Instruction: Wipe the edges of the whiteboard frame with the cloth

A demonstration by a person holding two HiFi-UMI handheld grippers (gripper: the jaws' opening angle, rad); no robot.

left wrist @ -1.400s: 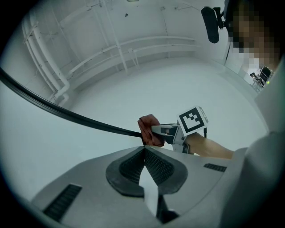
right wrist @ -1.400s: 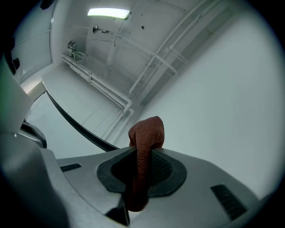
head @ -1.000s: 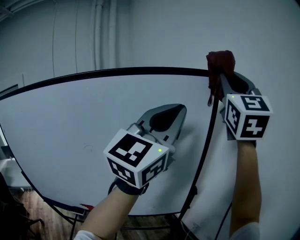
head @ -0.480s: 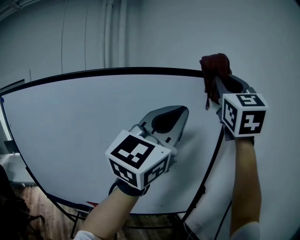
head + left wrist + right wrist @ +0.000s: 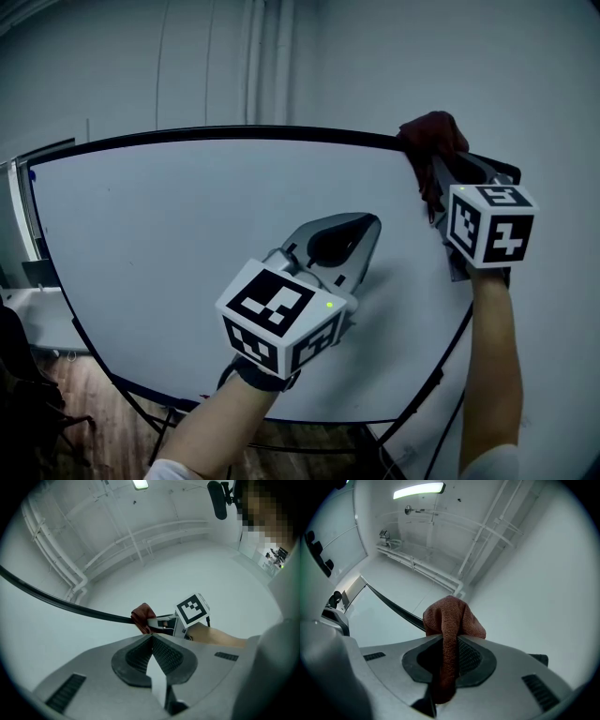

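The whiteboard (image 5: 187, 244) is white with a thin black frame (image 5: 206, 136). A dark red cloth (image 5: 431, 136) sits bunched over the frame's top right corner, and my right gripper (image 5: 439, 173) is shut on it from below. In the right gripper view the cloth (image 5: 452, 620) hangs down between the jaws, with the frame (image 5: 393, 605) running off to the left behind it. My left gripper (image 5: 361, 225) is shut and empty, held in front of the board's face below the cloth. The left gripper view shows the cloth (image 5: 142, 618) on the frame (image 5: 70, 605) ahead of the closed jaws.
The board stands on black stand legs (image 5: 141, 422) over a wooden floor (image 5: 75, 384). Behind it is a plain grey wall with vertical pipes (image 5: 267, 66). Another panel (image 5: 19, 216) stands at the far left. A ceiling light (image 5: 419, 489) glows overhead.
The head view has swung left, so more of the board's left side shows. The right gripper still holds the cloth at the top right corner. The left gripper has barely moved.
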